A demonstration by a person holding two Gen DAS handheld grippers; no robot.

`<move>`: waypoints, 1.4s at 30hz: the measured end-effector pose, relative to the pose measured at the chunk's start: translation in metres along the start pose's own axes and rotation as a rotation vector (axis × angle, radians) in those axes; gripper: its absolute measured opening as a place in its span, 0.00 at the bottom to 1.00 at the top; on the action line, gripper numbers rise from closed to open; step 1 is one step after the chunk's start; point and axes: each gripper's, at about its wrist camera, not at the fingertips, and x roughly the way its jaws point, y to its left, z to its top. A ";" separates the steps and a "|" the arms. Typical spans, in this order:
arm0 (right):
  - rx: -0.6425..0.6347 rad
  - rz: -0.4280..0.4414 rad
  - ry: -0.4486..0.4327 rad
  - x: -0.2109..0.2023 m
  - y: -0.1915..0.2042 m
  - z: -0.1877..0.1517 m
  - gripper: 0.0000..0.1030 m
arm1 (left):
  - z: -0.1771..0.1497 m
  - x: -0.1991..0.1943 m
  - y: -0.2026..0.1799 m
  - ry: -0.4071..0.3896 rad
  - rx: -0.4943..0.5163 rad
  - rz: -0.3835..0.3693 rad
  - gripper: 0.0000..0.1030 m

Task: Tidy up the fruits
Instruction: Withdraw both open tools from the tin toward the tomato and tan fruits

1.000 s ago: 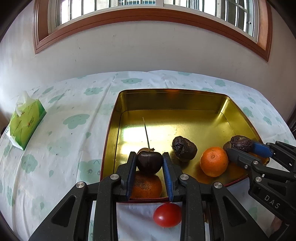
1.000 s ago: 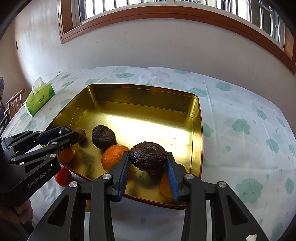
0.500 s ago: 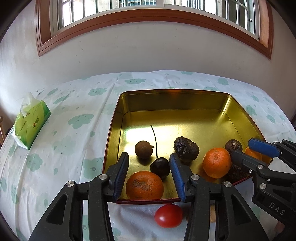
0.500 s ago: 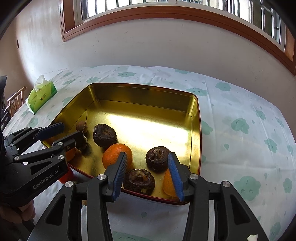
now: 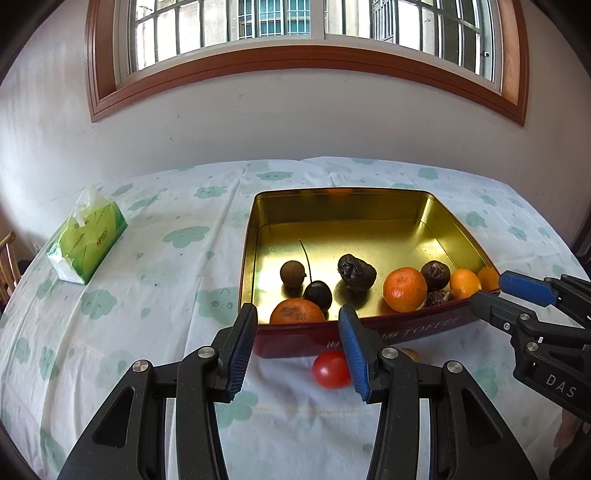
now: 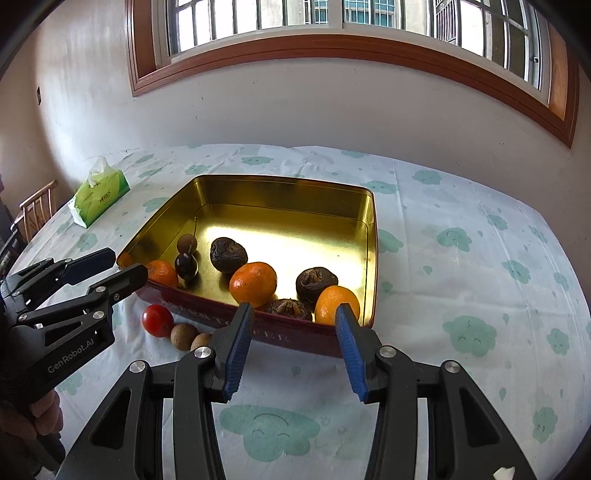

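White wall and a wood-framed barred window (image 5: 295, 29) back a worktop (image 5: 147, 295) spread with a pale cloth printed with green clouds. Near its middle sits a gold-lined tin tray (image 5: 343, 210) with a red outer wall, and most of the fruit lies along its near side: a blemished orange (image 5: 295, 312) against the near wall, a dark cherry (image 5: 317, 293) with a long stem touching it, a small brown round fruit (image 5: 291, 273) just behind, a wrinkled dark fruit (image 5: 356, 273) toward the centre, then a bright orange (image 5: 404, 290), two more shrivelled dark fruits (image 6: 316, 282) (image 6: 290, 308) and a smaller orange (image 6: 336, 304) by the right corner. Outside the tray, on the cloth just in front of its near wall, lie a red tomato (image 6: 157, 320) and two small brown fruits (image 6: 183, 336) (image 6: 201, 341) in a row (the tray wall stands between them and the fruit inside). The left gripper (image 5: 297, 349) hovers over the cloth before the tray, its blue-padded fingers (image 5: 242, 347) parted with nothing between them; the tomato shows just beyond its right finger. The right gripper (image 6: 291, 350) hovers likewise, fingers (image 6: 349, 350) apart and empty, short of the tray's near wall. A green tissue pack (image 5: 88, 243) lies well off to the left, and a wooden chair (image 6: 37, 210) stands past the worktop's edge.
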 end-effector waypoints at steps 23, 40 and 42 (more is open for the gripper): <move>-0.015 0.060 0.123 0.014 0.038 -0.050 0.42 | -0.075 -0.020 0.063 0.094 -0.114 0.099 0.46; -0.097 0.044 0.109 0.043 0.079 -0.036 0.45 | -0.076 -0.007 0.104 0.145 -0.158 0.094 0.46; -0.093 0.037 0.105 0.045 0.081 -0.033 0.46 | -0.076 -0.005 0.105 0.147 -0.154 0.090 0.47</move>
